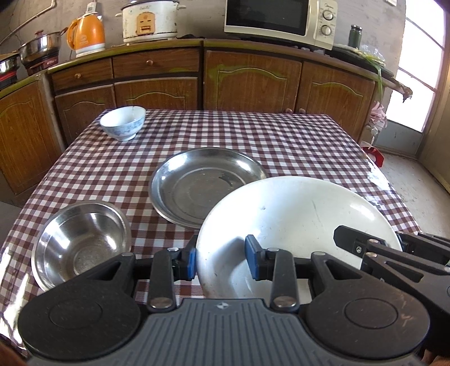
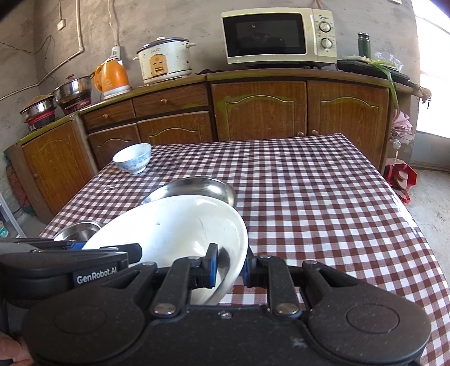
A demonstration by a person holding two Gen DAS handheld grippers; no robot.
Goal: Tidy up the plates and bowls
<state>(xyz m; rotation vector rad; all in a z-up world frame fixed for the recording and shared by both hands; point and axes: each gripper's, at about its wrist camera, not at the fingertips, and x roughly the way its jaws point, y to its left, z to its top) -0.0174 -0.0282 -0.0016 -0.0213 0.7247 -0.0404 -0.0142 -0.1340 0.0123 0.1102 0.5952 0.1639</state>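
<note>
A large white plate [image 1: 295, 214] [image 2: 174, 225] is held between both grippers, above the checked table [image 1: 281, 135]. My left gripper [image 1: 220, 260] is shut on its near left rim, one blue pad outside and one inside. On the plate's right rim my right gripper [image 2: 229, 266] is shut; one of its fingers [image 1: 348, 239] shows in the left wrist view. Just beyond the white plate a steel plate [image 1: 197, 183] [image 2: 197, 188] lies flat. A steel bowl [image 1: 81, 242] [image 2: 81, 226] sits near left. A white and blue ceramic bowl [image 1: 123, 122] [image 2: 133, 157] stands at the far left corner.
Wooden cabinets [image 1: 253, 78] run behind the table, bearing a microwave [image 1: 278, 19], a rice cooker [image 1: 150, 21], an orange kettle [image 1: 85, 35] and pots [image 1: 42, 46]. The table's right half [image 2: 323, 197] shows bare checked cloth. A bright doorway [image 1: 416, 70] is at right.
</note>
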